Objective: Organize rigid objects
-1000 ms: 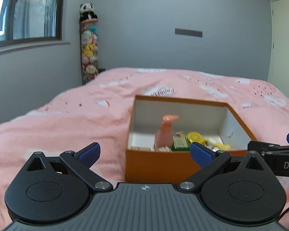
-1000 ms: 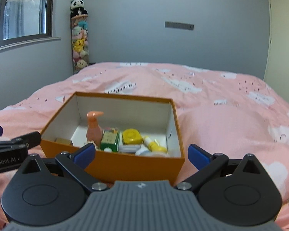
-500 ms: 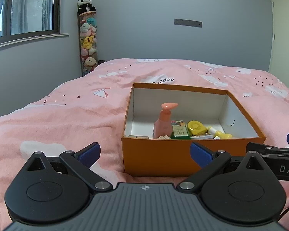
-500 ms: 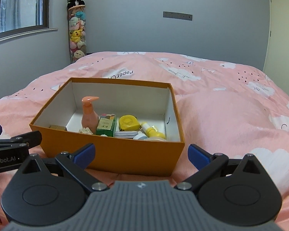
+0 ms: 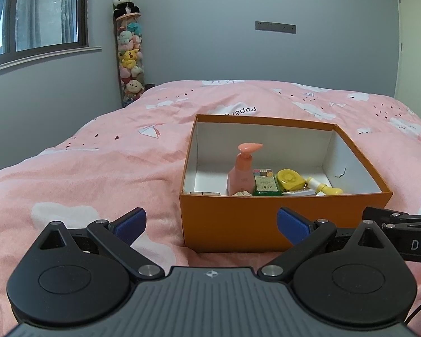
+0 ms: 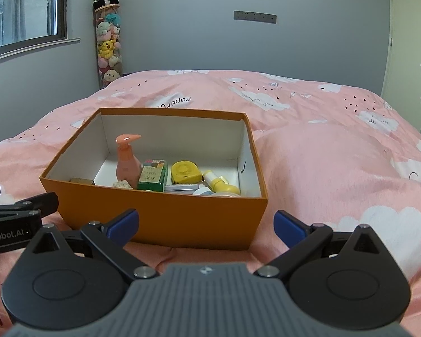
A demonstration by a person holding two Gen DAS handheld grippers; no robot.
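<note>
Fingers (image 6: 123,221) spread wide and empty on both grippers, so reach over the orange box (image 6: 160,219) wall ahead and pinch the pink pump bottle (image 6: 127,163) squarely.

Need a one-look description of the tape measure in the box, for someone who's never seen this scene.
On the pink bed sits an open orange box. Inside, the yellow tape measure lies between a green carton and a small yellow-capped bottle. It is the only rounded, squat yellow case there.
</note>
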